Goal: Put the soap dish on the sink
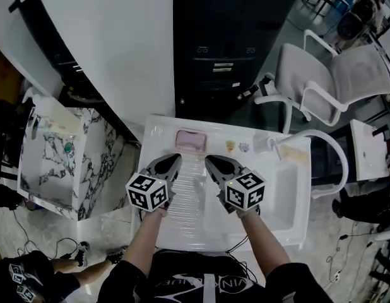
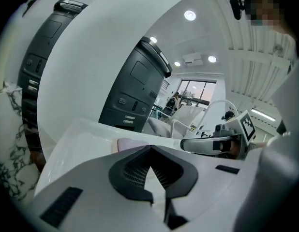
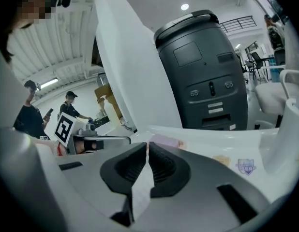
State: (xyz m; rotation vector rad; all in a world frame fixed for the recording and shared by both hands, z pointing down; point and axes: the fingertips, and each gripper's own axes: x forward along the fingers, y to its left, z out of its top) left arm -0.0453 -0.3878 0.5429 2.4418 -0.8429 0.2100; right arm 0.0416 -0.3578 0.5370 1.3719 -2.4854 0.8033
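The pink soap dish (image 1: 190, 140) rests on the back ledge of the white sink (image 1: 158, 131), left of the tap. It shows as a pale pink shape (image 2: 126, 143) just beyond the jaws in the left gripper view and again as a soap dish (image 3: 164, 140) in the right gripper view. My left gripper (image 1: 177, 158) hovers over the ribbed drainboard (image 1: 182, 201) just short of the dish, its jaws meeting at the tips with nothing between them. My right gripper (image 1: 208, 160) hangs beside it, shut and empty. Neither touches the dish.
A curved white tap (image 1: 321, 139) arches over the basin (image 1: 280, 191) at right. Two small stickers (image 1: 236, 146) lie on the ledge. A dark machine (image 1: 226, 43) stands behind the sink, a marble-patterned cabinet (image 1: 56, 163) at left, and a grey office chair (image 1: 334, 81) at right.
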